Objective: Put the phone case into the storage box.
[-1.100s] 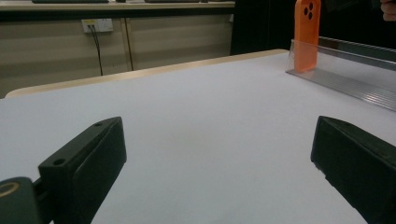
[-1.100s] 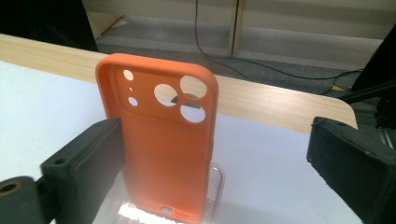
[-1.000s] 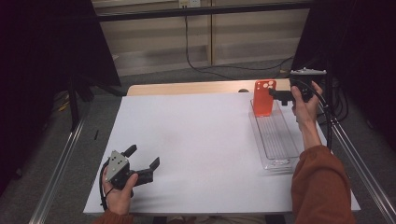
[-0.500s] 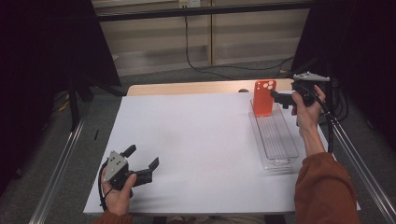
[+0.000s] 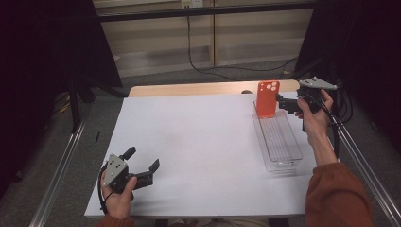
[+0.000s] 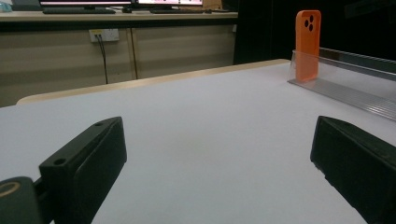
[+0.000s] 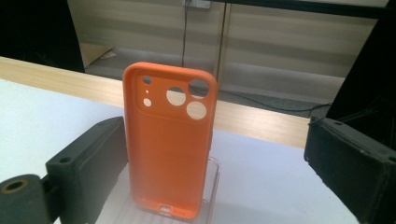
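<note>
Resting low on the near-left part of the white tabletop [image 5: 198, 142], the left hand-held gripper [image 5: 142, 165] has its jaws spread wide with nothing between them. Farther right, an orange phone case [image 5: 267, 99] stands upright at the far end of a clear tray [image 5: 279, 142], leaning on that end wall. The right hand-held gripper [image 5: 283, 103] sits just beside the case, jaws wide and straddling it without contact in the right gripper view [image 7: 219, 158]. Risk, as judged: a one-sided closure or a nudge would tip the light case flat into the tray or shift the tray. Clearance: the tray lies near the right tabletop edge, leaving little margin there; the centre and left of the surface offer open room
</note>
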Tool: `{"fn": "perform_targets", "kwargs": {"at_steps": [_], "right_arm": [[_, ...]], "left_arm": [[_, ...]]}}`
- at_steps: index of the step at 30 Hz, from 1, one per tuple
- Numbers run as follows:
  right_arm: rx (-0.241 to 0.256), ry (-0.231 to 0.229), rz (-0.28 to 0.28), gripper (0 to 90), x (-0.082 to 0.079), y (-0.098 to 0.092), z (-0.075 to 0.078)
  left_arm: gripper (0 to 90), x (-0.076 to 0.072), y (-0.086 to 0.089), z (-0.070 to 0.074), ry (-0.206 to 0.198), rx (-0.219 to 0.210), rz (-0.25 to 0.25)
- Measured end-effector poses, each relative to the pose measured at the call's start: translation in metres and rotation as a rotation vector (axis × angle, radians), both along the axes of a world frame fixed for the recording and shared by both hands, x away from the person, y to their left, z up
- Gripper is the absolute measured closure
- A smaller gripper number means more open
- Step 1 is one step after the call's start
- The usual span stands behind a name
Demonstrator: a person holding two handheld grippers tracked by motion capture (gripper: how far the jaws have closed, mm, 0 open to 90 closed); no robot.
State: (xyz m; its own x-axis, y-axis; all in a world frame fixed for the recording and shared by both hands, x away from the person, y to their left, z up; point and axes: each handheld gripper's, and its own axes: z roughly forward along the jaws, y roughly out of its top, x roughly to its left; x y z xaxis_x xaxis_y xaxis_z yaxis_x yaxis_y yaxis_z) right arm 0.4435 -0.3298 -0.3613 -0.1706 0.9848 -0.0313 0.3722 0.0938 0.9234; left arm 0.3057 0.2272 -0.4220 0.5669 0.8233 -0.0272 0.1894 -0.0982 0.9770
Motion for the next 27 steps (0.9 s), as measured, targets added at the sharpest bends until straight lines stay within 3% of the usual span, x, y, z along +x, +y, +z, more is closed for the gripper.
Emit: {"fn": "perform_targets", "kwargs": {"at_steps": [12,17,27], "right_arm": [[0.034,-0.076,-0.005,4.7,-0.021,-0.004,0.000],[0.032,-0.091,0.009,0.0,-0.031,-0.002,-0.005],[0.053,-0.116,0.039,0.0,-0.053,0.002,-0.008]], "left_arm": [[3.5,0.000,0.000,0.000,-0.001,-0.017,0.002],[3.4,0.000,0.000,0.000,0.001,-0.014,-0.003],[3.4,-0.001,0.001,0.000,-0.001,0.000,-0.008]]}}
